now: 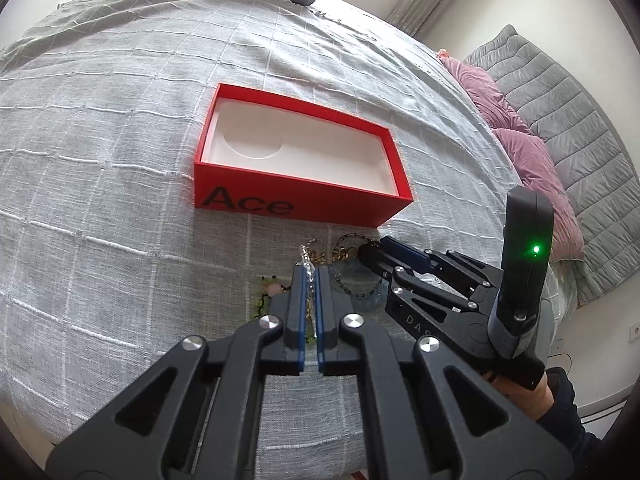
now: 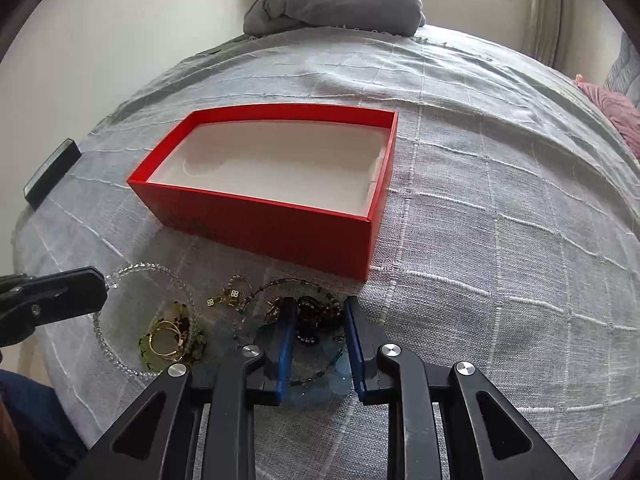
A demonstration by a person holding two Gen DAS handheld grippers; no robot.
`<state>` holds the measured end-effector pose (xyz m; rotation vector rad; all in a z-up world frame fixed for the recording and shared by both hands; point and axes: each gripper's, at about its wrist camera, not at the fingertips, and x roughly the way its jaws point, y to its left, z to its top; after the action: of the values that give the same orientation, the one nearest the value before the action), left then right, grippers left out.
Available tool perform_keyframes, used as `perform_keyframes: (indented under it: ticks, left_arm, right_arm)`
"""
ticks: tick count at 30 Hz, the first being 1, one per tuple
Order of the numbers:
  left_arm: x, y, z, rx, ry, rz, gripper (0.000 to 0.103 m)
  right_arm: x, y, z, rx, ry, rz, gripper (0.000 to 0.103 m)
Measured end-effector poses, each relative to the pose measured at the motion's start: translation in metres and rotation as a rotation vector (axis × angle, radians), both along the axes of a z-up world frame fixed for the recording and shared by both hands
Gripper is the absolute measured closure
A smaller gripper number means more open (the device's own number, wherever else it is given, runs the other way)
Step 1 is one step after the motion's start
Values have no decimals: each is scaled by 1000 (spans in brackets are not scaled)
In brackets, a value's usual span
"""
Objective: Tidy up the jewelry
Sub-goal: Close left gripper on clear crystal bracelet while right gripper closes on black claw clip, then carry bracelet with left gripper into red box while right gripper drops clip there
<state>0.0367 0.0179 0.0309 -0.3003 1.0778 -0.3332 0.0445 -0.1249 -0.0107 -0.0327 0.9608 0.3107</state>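
On the grey bedspread (image 2: 480, 208), just in front of the red box (image 2: 280, 232), sits the jewelry pile. Left gripper (image 1: 309, 276) is pinched tight on the clear bead necklace (image 2: 140, 268), nearly closed around the strand. Right gripper (image 2: 318, 312) hangs spread apart, fingers on either side of a dark beaded bracelet (image 2: 310, 322), not squeezing it. Gold rings (image 2: 168, 338) lie between the two claws.

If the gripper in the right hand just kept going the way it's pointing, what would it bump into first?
Probably the dark bead bracelet, which lies between the open fingers of the right gripper on the bedspread. Past that jewelry pile, the red box stands next in line. Depth is hard to judge through this lens.
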Motion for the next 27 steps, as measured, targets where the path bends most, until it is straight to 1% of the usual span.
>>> perform_keyframes:
  ticks: [3,6,9,11,15,22,27]
  left_arm:
    - [-2,3,4,-16,-19,-3,98]
    - [-4,7,12,-36,-51,1,98]
    - [-2,11,20,-40,-75,11,98]
    - [0,13,24,-46,-87,18,98]
    - [8,17,34,-59,-116,38,98]
    - [32,18,47,-70,-156,69,98]
    - [53,13,47,-69,-173,83,98]
  right_arm:
    - [-5,-6,6,30,7,6,79]
    - [-5,-20,16,130,28,-4,79]
    - [-2,-35,25,236,39,-19,79]
    - [-1,-43,29,284,46,-31,79]
    - [4,-50,32,346,56,-41,79]
    - [13,-53,50,395,12,-42,79]
    - [31,-53,57,378,-6,-65,79]
